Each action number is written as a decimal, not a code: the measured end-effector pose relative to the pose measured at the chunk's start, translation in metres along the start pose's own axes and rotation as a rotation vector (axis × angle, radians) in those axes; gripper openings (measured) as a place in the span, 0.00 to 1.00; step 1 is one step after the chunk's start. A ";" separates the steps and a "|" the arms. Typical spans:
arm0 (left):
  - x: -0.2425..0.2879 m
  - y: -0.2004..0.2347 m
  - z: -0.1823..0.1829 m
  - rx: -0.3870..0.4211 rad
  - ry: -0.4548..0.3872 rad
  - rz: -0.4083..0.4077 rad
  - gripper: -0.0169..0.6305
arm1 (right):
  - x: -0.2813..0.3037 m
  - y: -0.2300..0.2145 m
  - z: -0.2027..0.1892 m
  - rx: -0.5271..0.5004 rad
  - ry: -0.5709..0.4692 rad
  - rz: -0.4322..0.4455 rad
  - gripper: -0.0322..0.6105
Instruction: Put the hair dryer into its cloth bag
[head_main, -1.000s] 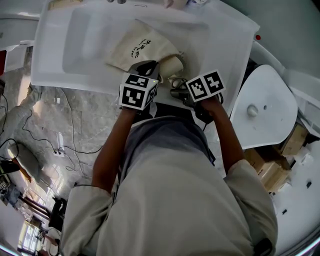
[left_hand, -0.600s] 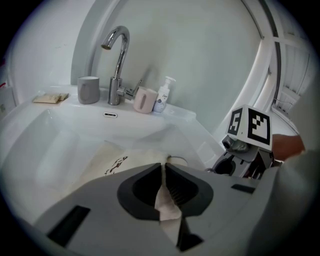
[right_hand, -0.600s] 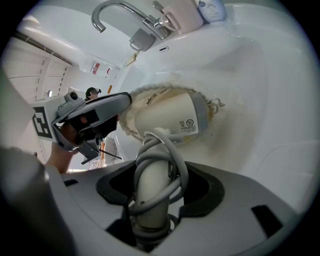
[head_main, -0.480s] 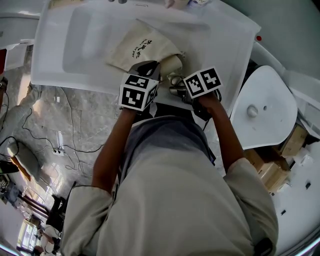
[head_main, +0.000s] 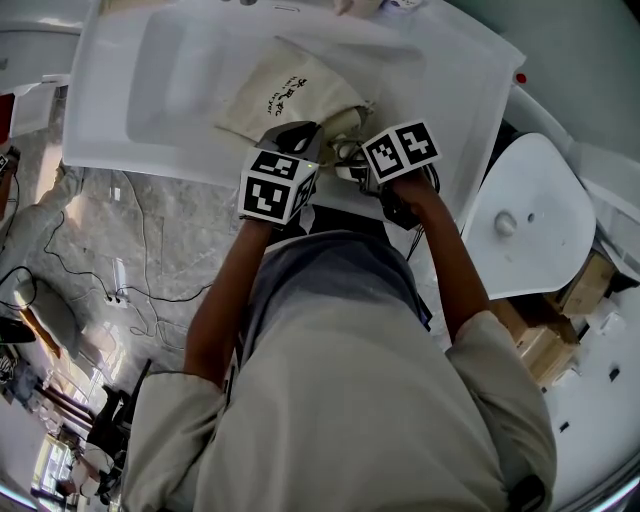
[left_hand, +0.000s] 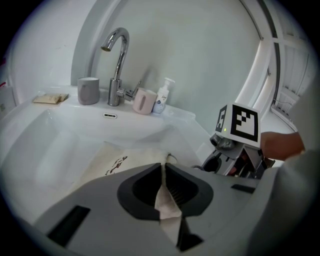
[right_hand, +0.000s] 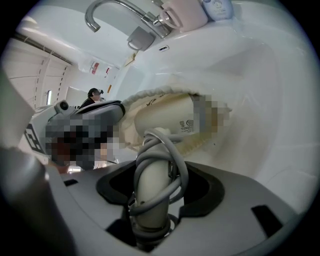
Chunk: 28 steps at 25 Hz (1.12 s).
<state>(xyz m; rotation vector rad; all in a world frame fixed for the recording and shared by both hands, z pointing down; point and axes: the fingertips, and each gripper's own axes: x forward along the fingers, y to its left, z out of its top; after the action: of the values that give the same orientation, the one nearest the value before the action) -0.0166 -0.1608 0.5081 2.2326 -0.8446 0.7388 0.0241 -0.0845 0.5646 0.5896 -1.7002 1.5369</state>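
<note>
Left gripper view first: what is caught between the jaws of the left gripper (left_hand: 162, 176)?

— A fold of the cloth bag (left_hand: 119, 161) is pinched there. The jaws are drawn almost together, with only the thin cream fabric between the pads, and the fabric hangs down out of the grip.

Where is the rest of the bag laid?

— It is spread in the white sink (left_hand: 45, 145), printed side up, with its far end toward the faucet (left_hand: 118, 60). The pinched edge is lifted off the basin.

And the right gripper (right_hand: 155, 200): how wide is it set?

— Its jaws are set wide and are closed on the handle of the hair dryer (right_hand: 167, 119). The gap between the 2 pads is filled by the handle. The grey cord (right_hand: 167, 162) is wound round it in several loops, so cord is clamped along with handle.

Where is the hair dryer placed?

— Its cream head is pushed into the mouth of the bag, and the hemmed rim is seen round it in the right gripper view. The handle and cord are kept outside the bag, in the grip.

How are the 2 grippers set against each other?

— In the head view they are seen side by side at the near edge of the sink, both at the bag's mouth. On the ledge by the faucet a grey cup (left_hand: 88, 91), a pink cup (left_hand: 144, 101) and a small bottle (left_hand: 162, 96) are stood, well apart from the bag.
</note>
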 end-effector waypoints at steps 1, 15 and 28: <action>-0.001 0.000 0.000 -0.001 -0.002 0.001 0.08 | 0.001 0.000 0.002 -0.003 0.001 -0.001 0.44; -0.002 -0.003 -0.004 -0.005 -0.007 -0.007 0.08 | 0.012 -0.006 0.015 -0.010 0.013 -0.002 0.44; -0.002 -0.002 -0.002 -0.015 -0.002 -0.010 0.08 | 0.020 -0.009 0.034 -0.037 -0.003 -0.020 0.44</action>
<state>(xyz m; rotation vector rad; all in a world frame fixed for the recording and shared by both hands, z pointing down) -0.0172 -0.1569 0.5071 2.2234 -0.8369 0.7231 0.0112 -0.1165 0.5867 0.5879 -1.7165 1.4882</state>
